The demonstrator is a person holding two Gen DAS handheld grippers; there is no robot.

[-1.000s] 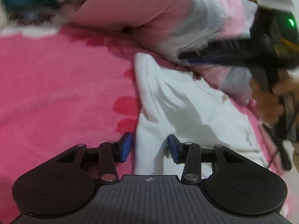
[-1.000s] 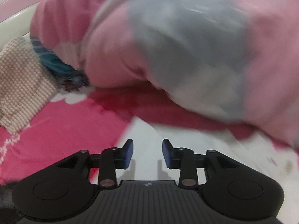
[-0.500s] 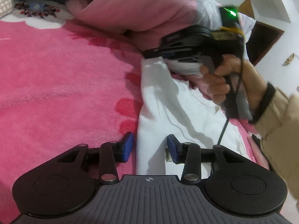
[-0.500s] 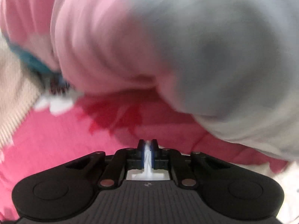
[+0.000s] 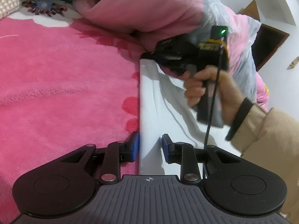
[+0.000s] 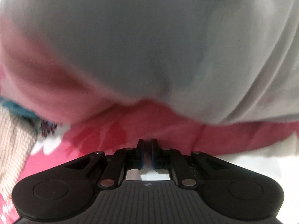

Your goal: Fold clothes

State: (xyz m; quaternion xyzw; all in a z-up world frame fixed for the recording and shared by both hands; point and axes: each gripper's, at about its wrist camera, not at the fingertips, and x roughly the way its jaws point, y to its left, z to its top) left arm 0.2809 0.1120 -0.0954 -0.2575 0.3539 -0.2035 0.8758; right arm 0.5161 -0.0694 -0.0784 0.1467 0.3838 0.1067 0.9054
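a: white garment [image 5: 158, 100] lies on a pink bed blanket [image 5: 61, 78]. its long straight edge runs forward from between the left tongs [image 5: 150, 147], which stand open astride it.

b: and the right tongs [image 6: 147, 154]?

a: closed, pinching white cloth at the far corner ahead, hard against a pink and grey quilt [image 5: 149, 9].

b: which step?

a: likely gathering one edge to fold over; next, the left tongs would need to close on the near end.

b: do the views differ?

a: only the left view shows the garment's layout and the person's hand [image 5: 207, 85]; the right shows the pinch.
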